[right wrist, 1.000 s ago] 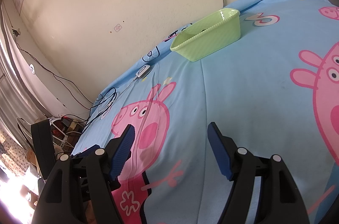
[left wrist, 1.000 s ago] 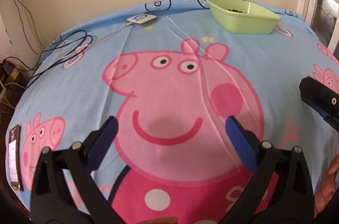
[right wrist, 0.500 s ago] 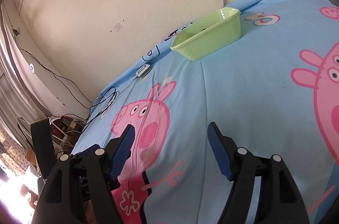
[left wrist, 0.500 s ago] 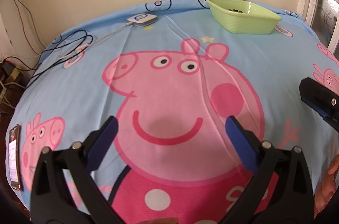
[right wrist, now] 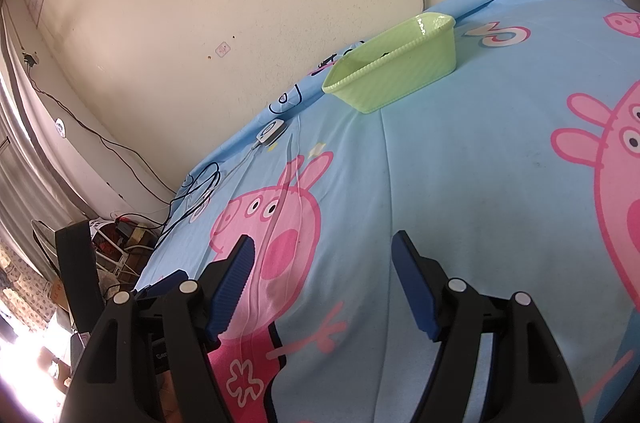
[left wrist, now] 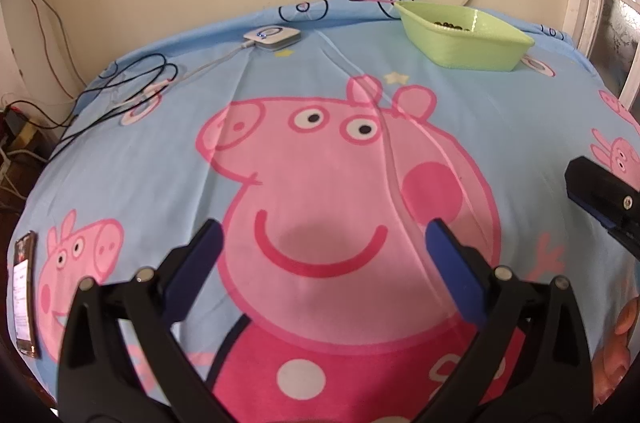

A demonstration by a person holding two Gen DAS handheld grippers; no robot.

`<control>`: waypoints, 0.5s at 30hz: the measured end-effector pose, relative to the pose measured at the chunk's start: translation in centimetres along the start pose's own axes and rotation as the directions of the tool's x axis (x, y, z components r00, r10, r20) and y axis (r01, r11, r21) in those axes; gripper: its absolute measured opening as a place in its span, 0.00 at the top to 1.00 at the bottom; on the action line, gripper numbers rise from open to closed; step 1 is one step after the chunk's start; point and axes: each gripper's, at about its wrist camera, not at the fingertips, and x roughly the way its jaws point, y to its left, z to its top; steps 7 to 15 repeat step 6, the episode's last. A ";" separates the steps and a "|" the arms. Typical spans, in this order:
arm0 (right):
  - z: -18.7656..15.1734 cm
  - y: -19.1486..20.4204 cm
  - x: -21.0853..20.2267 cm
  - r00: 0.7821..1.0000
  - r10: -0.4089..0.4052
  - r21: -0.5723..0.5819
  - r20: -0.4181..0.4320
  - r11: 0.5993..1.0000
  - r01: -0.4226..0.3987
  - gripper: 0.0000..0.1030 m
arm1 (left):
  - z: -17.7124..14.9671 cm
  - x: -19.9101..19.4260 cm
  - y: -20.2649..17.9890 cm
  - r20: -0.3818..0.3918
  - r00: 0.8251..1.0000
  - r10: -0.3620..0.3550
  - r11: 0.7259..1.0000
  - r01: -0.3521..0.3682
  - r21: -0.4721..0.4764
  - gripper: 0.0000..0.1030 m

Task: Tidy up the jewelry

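Both the left gripper (left wrist: 322,247) and right gripper (right wrist: 322,273) hang wide apart and empty over the bed's (left wrist: 168,167) near edge, beads (left wrist: 450,24) sit in the tray (left wrist: 472,49) at the far edge (no loose jewelry visible), so likely between picks; next needs a target.

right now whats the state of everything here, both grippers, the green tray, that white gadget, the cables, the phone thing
left gripper: fingers open, nothing between them
right gripper: fingers open, nothing between them
green tray: upright near the wall, small dark beads inside
white gadget: flat on the sheet, cable plugged in
black cables: loosely looped on the sheet's edge
phone-like slab: lying flat at the sheet's left edge
bed sheet: spread out, a few creases
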 end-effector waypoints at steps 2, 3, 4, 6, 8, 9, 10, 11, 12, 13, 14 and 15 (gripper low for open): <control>0.0 0.0 0.0 1.000 0.001 0.001 0.000 1.000 -0.001 0.52 | 0.0 0.1 0.0 -0.007 1.000 -0.001 1.000 0.001 -0.004 0.06; 0.0 0.0 0.0 1.000 0.000 0.000 0.000 1.000 0.000 0.52 | 0.0 0.1 0.1 -0.008 1.000 -0.003 1.000 0.003 -0.006 0.06; 0.0 0.1 0.1 1.000 0.000 0.000 0.000 1.000 0.000 0.52 | 0.0 0.2 0.1 -0.011 1.000 -0.005 1.000 0.005 -0.010 0.06; 0.0 0.0 0.0 1.000 0.000 -0.001 0.000 1.000 0.000 0.52 | 0.0 0.3 0.2 -0.017 1.000 -0.008 1.000 0.008 -0.012 0.06; 0.0 0.0 0.0 1.000 0.000 -0.001 0.000 1.000 0.000 0.52 | 0.0 0.3 0.2 -0.017 1.000 -0.008 1.000 0.008 -0.012 0.06; 0.0 0.0 0.0 1.000 0.000 -0.001 0.000 1.000 0.000 0.52 | 0.0 0.3 0.2 -0.017 1.000 -0.008 1.000 0.008 -0.012 0.06; 0.0 0.0 0.0 1.000 0.000 -0.001 0.000 1.000 0.000 0.52 | 0.0 0.3 0.2 -0.017 1.000 -0.008 1.000 0.008 -0.012 0.06; 0.0 0.0 0.0 1.000 0.000 -0.001 0.000 1.000 0.000 0.52 | 0.0 0.3 0.2 -0.017 1.000 -0.008 1.000 0.008 -0.012 0.06; 0.0 0.0 0.0 1.000 0.000 -0.001 0.000 1.000 0.000 0.52 | 0.0 0.3 0.2 -0.017 1.000 -0.008 1.000 0.008 -0.012 0.06; 0.0 0.0 0.0 1.000 0.000 -0.001 0.000 1.000 0.000 0.52 | 0.0 0.3 0.2 -0.017 1.000 -0.008 1.000 0.008 -0.012 0.06; 0.0 0.0 0.0 1.000 0.000 -0.001 0.000 1.000 0.000 0.52 | 0.0 0.3 0.2 -0.017 1.000 -0.008 1.000 0.008 -0.012 0.06; 0.0 0.0 0.0 1.000 0.000 -0.001 0.000 1.000 0.000 0.52 | 0.0 0.3 0.2 -0.017 1.000 -0.008 1.000 0.008 -0.012 0.06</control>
